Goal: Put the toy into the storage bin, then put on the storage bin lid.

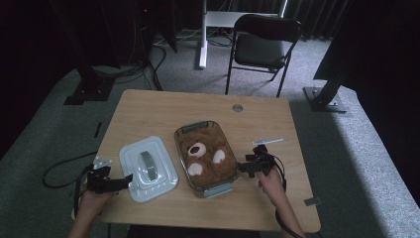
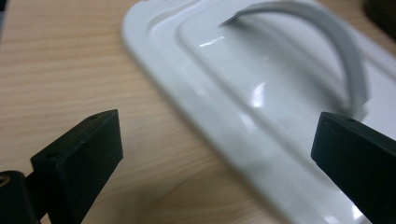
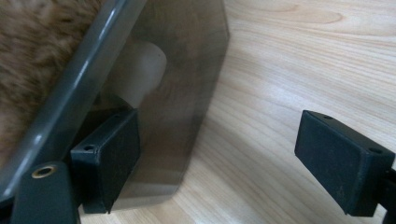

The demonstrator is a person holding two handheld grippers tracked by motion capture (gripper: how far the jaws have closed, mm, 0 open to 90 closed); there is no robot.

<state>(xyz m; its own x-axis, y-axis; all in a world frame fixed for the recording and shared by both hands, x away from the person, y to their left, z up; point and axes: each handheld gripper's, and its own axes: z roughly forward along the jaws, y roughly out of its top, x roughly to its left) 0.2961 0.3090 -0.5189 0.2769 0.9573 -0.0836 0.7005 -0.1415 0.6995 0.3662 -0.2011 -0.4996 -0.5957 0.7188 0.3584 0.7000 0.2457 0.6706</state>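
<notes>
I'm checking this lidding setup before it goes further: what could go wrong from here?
1. The left gripper is open at the edge of the white lid; pinching that thin, glossy rim rather than the handle could let it slip or tilt.
2. The plush bear fills the clear container to about rim level and may stop the lid seating.
3. The right gripper, open against the container's wall, could nudge it.
</notes>
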